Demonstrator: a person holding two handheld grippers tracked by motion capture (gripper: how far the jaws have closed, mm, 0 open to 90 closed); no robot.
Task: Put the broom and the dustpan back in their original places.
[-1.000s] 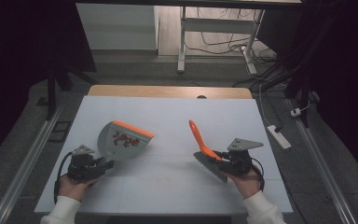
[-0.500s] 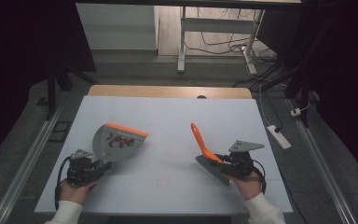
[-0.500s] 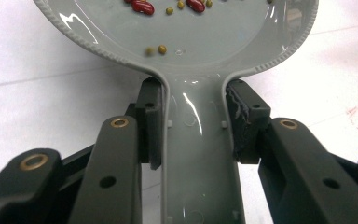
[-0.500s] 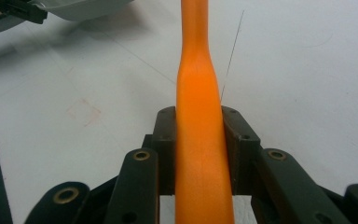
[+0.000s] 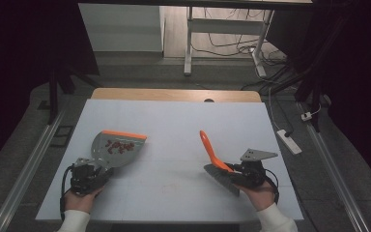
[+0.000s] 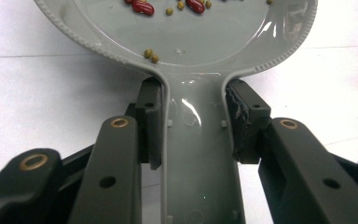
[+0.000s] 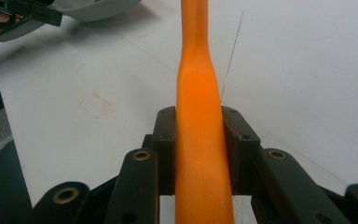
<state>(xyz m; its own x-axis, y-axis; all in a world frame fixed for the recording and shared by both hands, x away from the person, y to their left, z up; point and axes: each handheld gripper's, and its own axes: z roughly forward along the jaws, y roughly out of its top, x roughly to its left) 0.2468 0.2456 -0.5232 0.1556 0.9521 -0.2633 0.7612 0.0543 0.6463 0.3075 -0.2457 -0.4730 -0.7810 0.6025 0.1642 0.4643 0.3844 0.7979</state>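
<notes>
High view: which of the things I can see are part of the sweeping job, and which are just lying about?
In the job:
- grey dustpan, handle clamped in the left gripper
- red beans in the pan
- orange-handled brush, clamped in the right gripper

Lying about:
- white power strip on the floor
- desk frame and cables beyond the table

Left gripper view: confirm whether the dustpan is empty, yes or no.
No, red beans and small green ones lie in the grey dustpan, whose handle the left gripper clamps.
</notes>
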